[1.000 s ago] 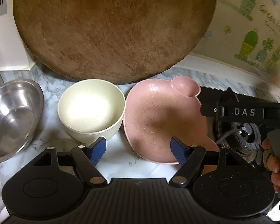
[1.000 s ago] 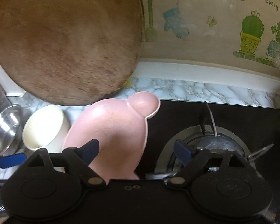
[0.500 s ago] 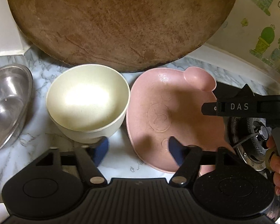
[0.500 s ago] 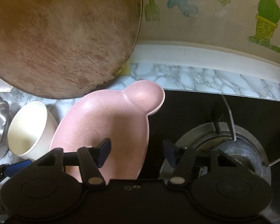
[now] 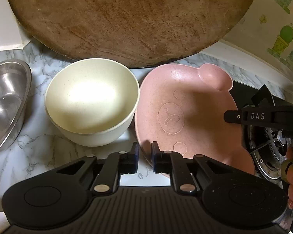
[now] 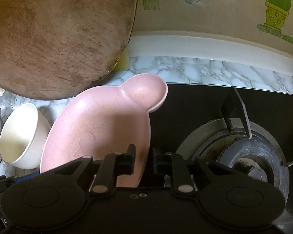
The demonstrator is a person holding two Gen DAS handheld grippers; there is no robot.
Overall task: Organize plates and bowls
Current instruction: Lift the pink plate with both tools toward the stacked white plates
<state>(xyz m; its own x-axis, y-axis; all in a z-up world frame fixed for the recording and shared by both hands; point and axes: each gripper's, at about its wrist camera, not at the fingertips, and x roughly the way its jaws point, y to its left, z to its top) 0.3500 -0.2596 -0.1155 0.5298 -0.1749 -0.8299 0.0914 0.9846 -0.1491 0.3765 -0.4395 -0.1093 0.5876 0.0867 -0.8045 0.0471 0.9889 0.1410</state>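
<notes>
Between both grippers, pink plate [image 5: 195, 117], ear rearward.

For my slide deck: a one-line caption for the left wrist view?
Left gripper closed on the pink plate rim, beside the cream bowl.

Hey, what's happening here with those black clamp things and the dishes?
A person is tidying dishes with a hand-held gripper in each hand. Both grippers are closed on the pink bear-shaped plate: the left gripper pinches its left rim, the right gripper its rim on the stove side. The plate lies partly over the black stove. A cream bowl sits right beside it on the marble counter, with a steel bowl further left and a round wooden board leaning behind.
</notes>
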